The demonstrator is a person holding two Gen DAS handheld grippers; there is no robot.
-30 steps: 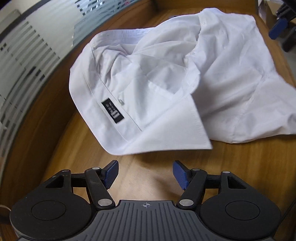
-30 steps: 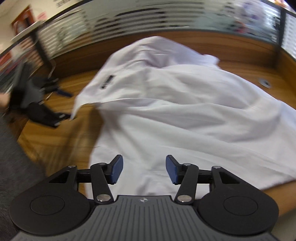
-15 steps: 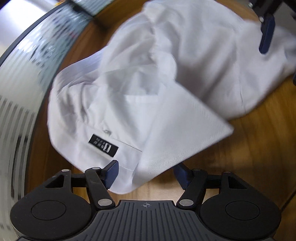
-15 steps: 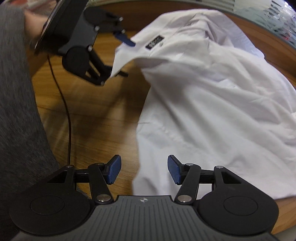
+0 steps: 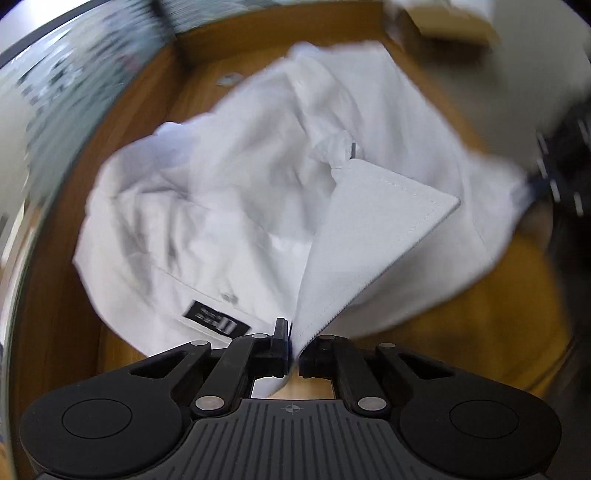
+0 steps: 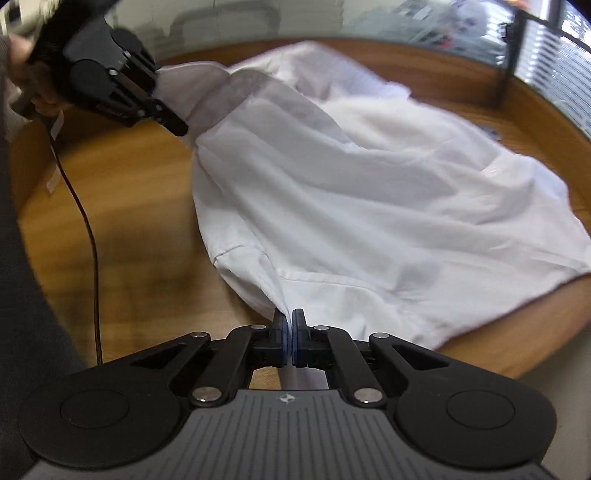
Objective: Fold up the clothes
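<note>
A crumpled white shirt (image 5: 258, 192) lies on the wooden table (image 5: 517, 295), its collar and black label (image 5: 214, 317) nearest the left wrist camera. My left gripper (image 5: 291, 347) is shut on the collar edge, with the stiff collar point (image 5: 388, 229) rising from between its fingers. In the right wrist view the same shirt (image 6: 369, 206) stretches across the table. My right gripper (image 6: 289, 332) is shut on a pinch of its near edge. The left gripper (image 6: 173, 122) shows there at top left, holding the collar end.
A dark cable (image 6: 85, 229) trails across the wooden table (image 6: 122, 229) on the left. A person's dark sleeve (image 6: 22, 295) fills the left edge. A raised wooden rim and striped glass panels (image 6: 554, 66) ring the table's far side. A cardboard box (image 5: 454, 18) sits beyond.
Both grippers went from open to shut on the shirt: the left on the collar edge, the right on the near edge. The cloth is now pulled taut between them.
</note>
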